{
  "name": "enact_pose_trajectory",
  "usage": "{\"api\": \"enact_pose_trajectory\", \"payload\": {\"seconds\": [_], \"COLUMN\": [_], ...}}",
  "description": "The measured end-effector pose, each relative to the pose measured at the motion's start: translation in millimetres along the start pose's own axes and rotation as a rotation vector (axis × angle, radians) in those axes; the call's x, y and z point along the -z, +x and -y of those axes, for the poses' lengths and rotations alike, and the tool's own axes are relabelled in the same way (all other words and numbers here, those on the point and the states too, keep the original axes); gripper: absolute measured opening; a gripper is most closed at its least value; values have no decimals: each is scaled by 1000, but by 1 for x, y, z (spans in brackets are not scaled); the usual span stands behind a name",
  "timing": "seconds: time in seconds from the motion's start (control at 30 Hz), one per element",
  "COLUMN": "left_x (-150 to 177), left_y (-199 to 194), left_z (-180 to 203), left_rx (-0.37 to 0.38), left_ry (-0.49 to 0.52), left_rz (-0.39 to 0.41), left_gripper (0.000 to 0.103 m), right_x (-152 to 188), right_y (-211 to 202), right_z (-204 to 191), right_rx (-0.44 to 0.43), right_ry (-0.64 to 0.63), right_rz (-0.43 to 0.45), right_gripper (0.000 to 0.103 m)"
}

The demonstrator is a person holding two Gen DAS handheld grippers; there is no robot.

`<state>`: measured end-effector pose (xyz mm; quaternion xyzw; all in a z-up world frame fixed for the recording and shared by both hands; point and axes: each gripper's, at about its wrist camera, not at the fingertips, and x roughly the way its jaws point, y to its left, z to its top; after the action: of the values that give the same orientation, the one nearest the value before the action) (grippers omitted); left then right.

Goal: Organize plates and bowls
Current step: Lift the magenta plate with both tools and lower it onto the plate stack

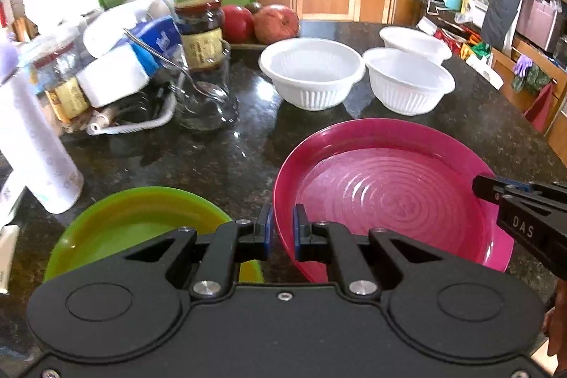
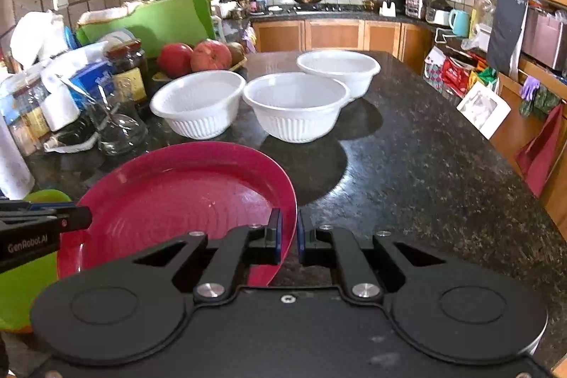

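Gripping the rim of the pink plate (image 2: 184, 201), the right gripper (image 2: 290, 236) has its blue-padded fingers (image 2: 275, 231) clenched on the thin edge, one inside and one outside; from the left wrist view the same gripper (image 1: 478, 188) meets the plate (image 1: 389, 197) at its 3 o'clock rim. The plate is glossy round plastic with concentric ridges moulded into its base, and it sits tilted, its right side raised over the dark speckled stone table (image 2: 425, 165). The left gripper (image 1: 282, 229) stands at the plate's 8 o'clock edge, its fingers (image 1: 265, 225) narrowly parted with the rim in the gap; whether the pads press on it cannot be told. At 9 o'clock of the pink plate lies a smooth green plate (image 1: 141, 218), close beside it. At 12 o'clock, farther back on the table, stand three white bowls: a left bowl (image 1: 312, 73), a middle bowl (image 1: 407, 80) and a far bowl (image 1: 414, 43), all matte, with fluted lower walls and rolled rims, set close together. At 10 o'clock sit a dark-filled glass jar (image 1: 200, 30) with a red lid, a clear glass (image 1: 205, 101) holding a metal spoon, and two red pomegranates (image 1: 258, 22).
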<state>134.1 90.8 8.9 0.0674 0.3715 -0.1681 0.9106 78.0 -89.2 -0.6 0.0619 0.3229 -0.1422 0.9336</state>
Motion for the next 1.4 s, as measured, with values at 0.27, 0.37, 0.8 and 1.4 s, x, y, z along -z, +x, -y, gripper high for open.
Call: {"api": "enact_pose_trajectory", "payload": {"seconds": [0.27,0.37,0.8,1.4], "left_x": [5,11,43,60], "left_y": [-25,-33,-51,-40], "left_z": [-24,-38,-101,-133], "left_rx": [-74,-109,-246,-257], "left_ry": [-25,-42,-139,-172], "left_rz": [62,75,54,6], "left_gripper": [14,14,14,15], "right_x": [-3,-1,13,26], "right_y": [-13,-16,-16,-5], "right_z": [-32,-48,-122,-151], "right_rx": [-72,-108,-234,-237], "right_ry": [-37,-60,-163,-195], "right_rz": [37,40,-6,-75], "right_gripper": [11,11,11,14]}}
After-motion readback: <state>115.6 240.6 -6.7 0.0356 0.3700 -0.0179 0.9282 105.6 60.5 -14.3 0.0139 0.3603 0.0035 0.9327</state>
